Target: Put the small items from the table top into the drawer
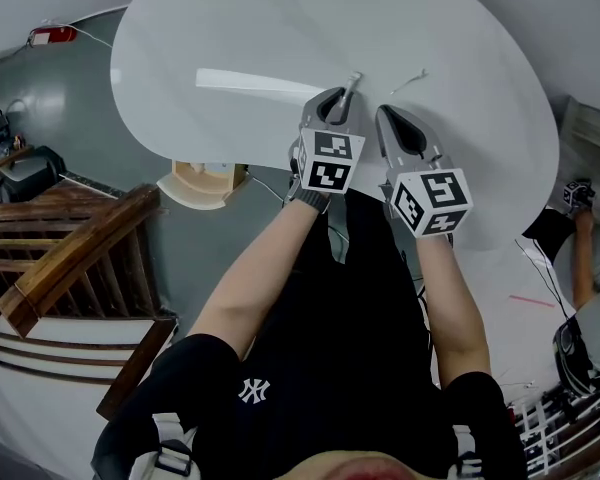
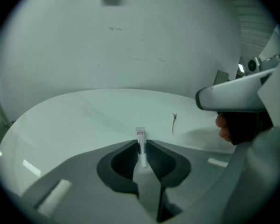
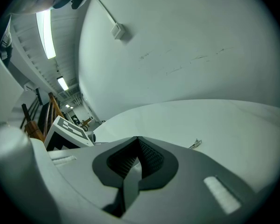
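The left tongs (image 1: 344, 96) are clamped on a small tube (image 1: 353, 82), a thin white one with red print near its flat crimped end. In the left gripper view that end stands straight up out of the ribbed pads, and the tube's lower body is pinched between them. The right tongs (image 1: 392, 116) sit just beside the left ones at the centre of the head view. Their jaws are together with nothing between them, which the right gripper view confirms. Both hover over the near edge of the round white bench (image 1: 230, 28). We judge the tube to be very light and soft-walled, so it needs only a gentle squeeze. Too much pressure could crush it or force its contents out, and its smooth skin may slide if the hold is slack, so we would hold it across the firmer middle. A small thin clip (image 1: 410, 80) lies flat on the bench just above and to the right of the tongs, apart from both. It looks stiff, light and low, hard to get under, so we would pinch it across its narrow width with the tips down on the surface. A pale wooden box (image 1: 205, 180) shows under the bench edge at left of centre; we cannot tell if it is the drawer.
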The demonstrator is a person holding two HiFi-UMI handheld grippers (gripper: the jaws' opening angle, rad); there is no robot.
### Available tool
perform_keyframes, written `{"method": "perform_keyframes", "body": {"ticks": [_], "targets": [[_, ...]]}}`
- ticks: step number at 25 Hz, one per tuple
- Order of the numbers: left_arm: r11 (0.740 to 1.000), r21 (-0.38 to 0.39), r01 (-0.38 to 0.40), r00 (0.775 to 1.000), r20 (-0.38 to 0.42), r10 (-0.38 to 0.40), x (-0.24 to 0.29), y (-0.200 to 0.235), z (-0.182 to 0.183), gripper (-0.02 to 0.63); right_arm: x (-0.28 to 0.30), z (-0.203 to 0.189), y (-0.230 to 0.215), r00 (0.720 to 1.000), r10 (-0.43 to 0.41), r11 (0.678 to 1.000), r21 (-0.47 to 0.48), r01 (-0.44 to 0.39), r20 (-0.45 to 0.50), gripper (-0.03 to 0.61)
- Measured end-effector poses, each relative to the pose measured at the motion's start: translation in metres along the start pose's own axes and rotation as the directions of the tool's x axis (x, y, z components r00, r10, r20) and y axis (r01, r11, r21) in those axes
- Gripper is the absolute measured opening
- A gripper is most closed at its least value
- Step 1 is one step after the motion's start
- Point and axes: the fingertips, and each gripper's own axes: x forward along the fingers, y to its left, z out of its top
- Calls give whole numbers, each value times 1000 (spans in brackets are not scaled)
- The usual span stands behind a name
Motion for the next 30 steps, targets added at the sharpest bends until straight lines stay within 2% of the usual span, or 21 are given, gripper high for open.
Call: {"method": "perform_keyframes", "body": {"ticks": [7, 17, 30], "targets": [[999, -26, 28, 998, 64, -26, -32, -1, 18, 58, -4, 11, 13, 1000, -5, 1000, -11, 6, 22, 23], [998, -52, 29, 988, 154, -20, -94, 19, 37, 58, -3, 27, 59, 998, 13, 998, -56, -10, 53, 23], [996, -94, -11, 967, 253, 35, -175, 71, 32, 59, 11, 34, 142, 995, 62, 990, -132, -51, 78, 23]]}}
